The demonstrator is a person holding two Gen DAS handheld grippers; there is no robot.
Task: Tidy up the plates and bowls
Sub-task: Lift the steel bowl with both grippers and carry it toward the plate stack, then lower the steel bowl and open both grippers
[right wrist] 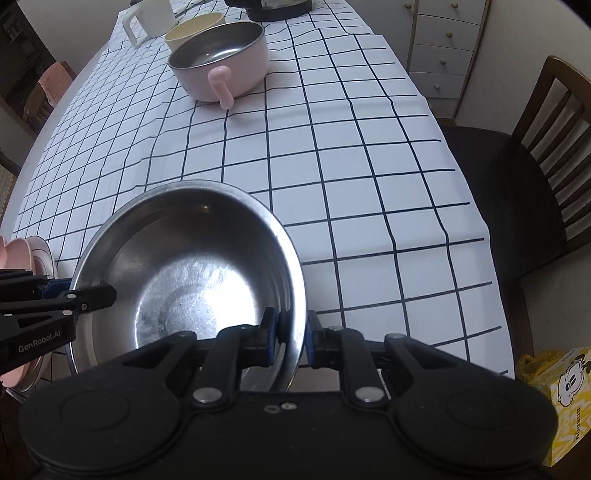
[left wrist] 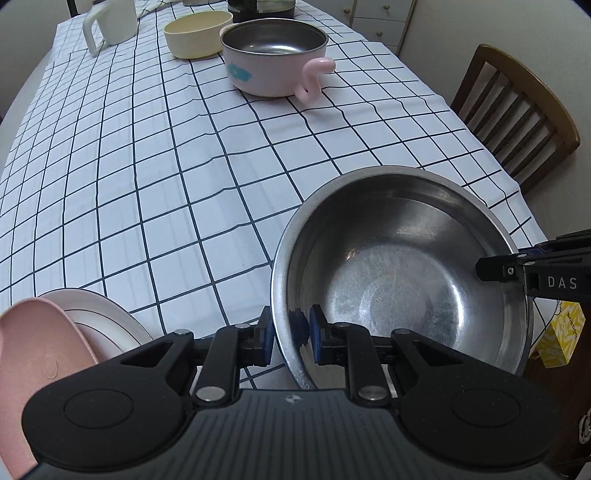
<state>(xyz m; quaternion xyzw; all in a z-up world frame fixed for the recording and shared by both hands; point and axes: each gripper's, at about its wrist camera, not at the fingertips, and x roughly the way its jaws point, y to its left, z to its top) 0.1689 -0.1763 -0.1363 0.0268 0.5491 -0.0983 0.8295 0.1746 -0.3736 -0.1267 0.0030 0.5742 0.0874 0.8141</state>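
A large steel bowl (left wrist: 399,280) (right wrist: 192,273) is over the near edge of the checked tablecloth (left wrist: 184,184), and I cannot tell whether it rests on it. My left gripper (left wrist: 291,330) is shut on the bowl's left rim, one blue pad inside and one outside. My right gripper (right wrist: 291,334) is shut on the opposite rim in the same way. Each gripper also shows in the other's view, the right gripper (left wrist: 495,271) and the left gripper (right wrist: 99,295). A stack of pink and white plates (left wrist: 74,325) (right wrist: 29,251) lies just left of the bowl.
At the far end stand a pink handled bowl with a steel inside (left wrist: 273,55) (right wrist: 221,55), a cream bowl (left wrist: 197,33), a white mug (left wrist: 110,22) and a dark kettle (right wrist: 273,9). A wooden chair (left wrist: 517,110) (right wrist: 535,166), a yellow box (right wrist: 569,406) and drawers (right wrist: 443,48) flank the right.
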